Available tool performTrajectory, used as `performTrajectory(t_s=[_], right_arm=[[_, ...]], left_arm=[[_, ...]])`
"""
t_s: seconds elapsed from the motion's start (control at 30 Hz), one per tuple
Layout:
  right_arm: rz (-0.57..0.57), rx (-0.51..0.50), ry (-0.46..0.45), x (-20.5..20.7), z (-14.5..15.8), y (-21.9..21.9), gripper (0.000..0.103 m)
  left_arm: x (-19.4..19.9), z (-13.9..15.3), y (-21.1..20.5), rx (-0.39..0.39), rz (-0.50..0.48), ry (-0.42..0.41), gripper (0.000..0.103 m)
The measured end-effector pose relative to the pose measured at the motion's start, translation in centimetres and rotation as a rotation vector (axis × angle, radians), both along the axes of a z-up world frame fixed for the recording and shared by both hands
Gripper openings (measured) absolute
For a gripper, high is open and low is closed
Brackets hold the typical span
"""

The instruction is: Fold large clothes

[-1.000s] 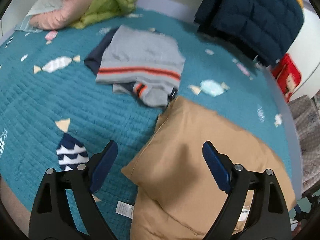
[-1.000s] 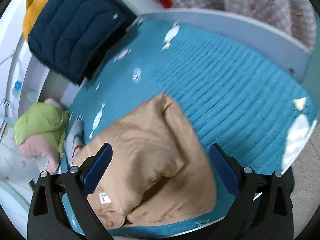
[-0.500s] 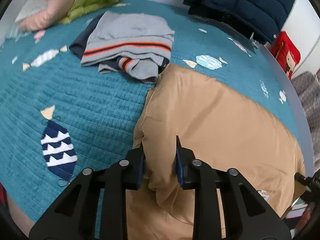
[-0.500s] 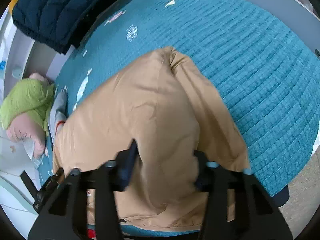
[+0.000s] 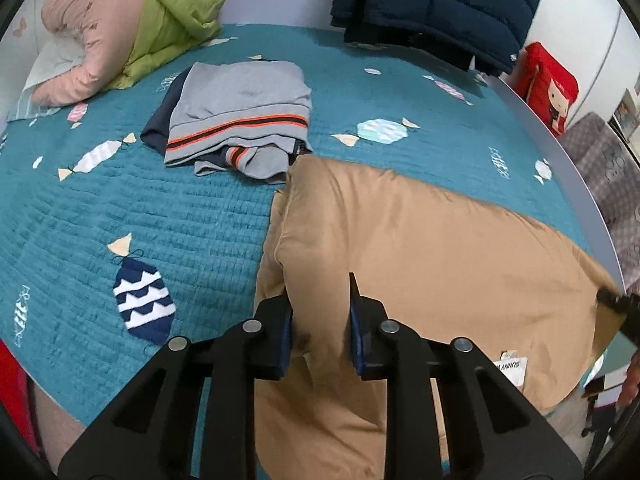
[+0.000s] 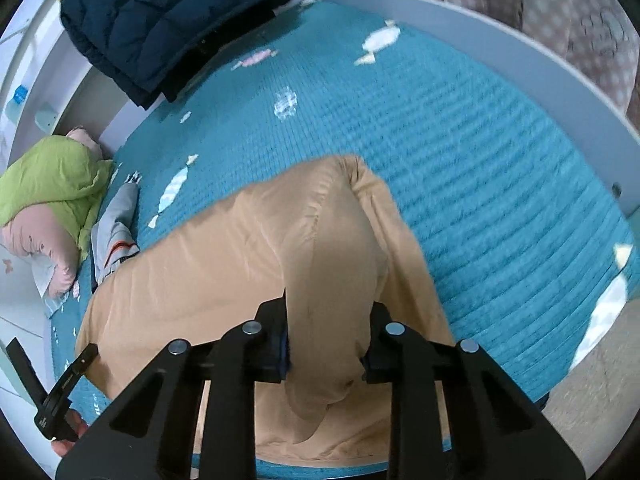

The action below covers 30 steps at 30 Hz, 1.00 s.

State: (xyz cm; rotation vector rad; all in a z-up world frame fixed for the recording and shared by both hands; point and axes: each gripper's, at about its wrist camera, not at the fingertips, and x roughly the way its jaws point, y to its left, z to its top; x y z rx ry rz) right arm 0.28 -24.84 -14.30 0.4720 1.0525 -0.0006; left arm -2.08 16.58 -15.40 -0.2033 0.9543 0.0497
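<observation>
While left claw (image 5: 320, 320) clamps tan cotton garment (image 5: 420, 256) edge, right claw (image 6: 326, 336) closing on bunched hem, ready for fold across teal quilted bed (image 5: 192, 216)

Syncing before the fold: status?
Left gripper shut on tan garment. Right gripper closing on it too. Folded grey sweater lies just beyond.

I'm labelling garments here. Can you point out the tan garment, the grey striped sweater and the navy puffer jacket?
tan garment (image 5: 420, 240): left wrist view, flat upper panel.
grey striped sweater (image 5: 244, 92): left wrist view, grey body.
navy puffer jacket (image 6: 168, 12): right wrist view, quilted panel.
</observation>
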Motion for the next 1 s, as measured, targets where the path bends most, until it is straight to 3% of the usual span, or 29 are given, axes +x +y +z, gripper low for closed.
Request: performTrajectory(t_s=[0.23, 0.5, 0.57, 0.77, 0.87, 1.0], right_arm=[[0.017, -0.047, 0.051, -1.8, -0.9, -0.1, 0.023], [0.005, -0.061, 0.145, -3.0, -6.8, 1.0, 0.029], [-0.023, -0.058, 0.148, -3.2, -7.3, 1.0, 0.032], [-0.033, -0.076, 0.121, -3.7, -5.0, 0.0, 0.039], [-0.061, -0.027, 0.06, -4.5, -3.1, -1.4, 0.039], [-0.124, -0.08, -0.033, -5.7, 0.0, -2.2, 0.04]], left_arm=[[-2.9, 0.0, -0.9, 0.006, -0.001, 0.019, 0.023], [-2.9, -5.8, -0.4, 0.019, 0.005, 0.141, 0.025], [-2.5, -7.0, 0.0, 0.02, 0.011, 0.156, 0.032], [-3.1, -6.3, -0.2, 0.083, -0.006, 0.134, 0.042], [-3.7, -5.0, 0.0, 0.093, -0.002, 0.108, 0.045], [-4.9, -2.3, 0.0, 0.127, -0.001, 0.055, 0.046]])
